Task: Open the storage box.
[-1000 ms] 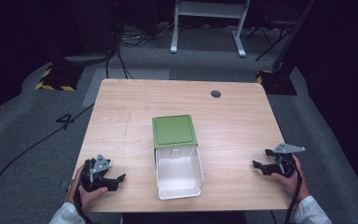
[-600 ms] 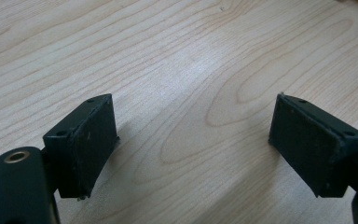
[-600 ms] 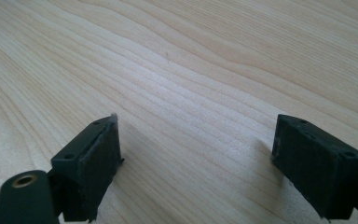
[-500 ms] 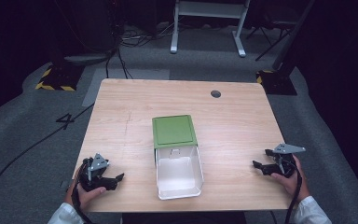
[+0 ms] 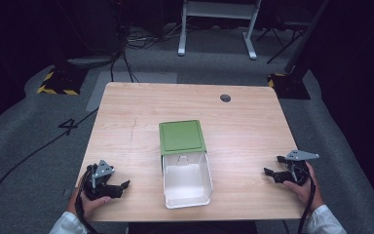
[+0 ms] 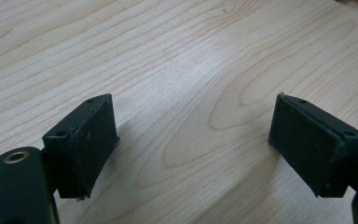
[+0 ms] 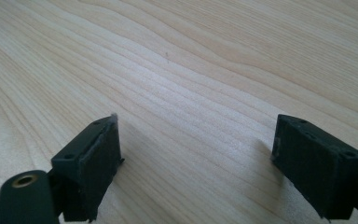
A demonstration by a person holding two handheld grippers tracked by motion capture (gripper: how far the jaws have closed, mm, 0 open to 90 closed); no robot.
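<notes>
A white box (image 5: 187, 181) with its green lid (image 5: 182, 137) folded back flat lies open at the middle of the wooden table (image 5: 136, 112); its inside looks bare. My left gripper (image 5: 121, 186) rests on the table near the front left corner, held by a hand, jaws pointing toward the box. In the left gripper view the left gripper (image 6: 193, 140) stands open over bare wood. My right gripper (image 5: 270, 173) rests near the front right edge, pointing left toward the box. In the right gripper view the right gripper (image 7: 198, 161) is open with nothing between its pads.
A small dark round hole (image 5: 225, 98) sits in the tabletop at the back right. Beyond the table are a white metal stand (image 5: 217, 29), cables on the grey floor and a yellow-black striped base (image 5: 58, 83).
</notes>
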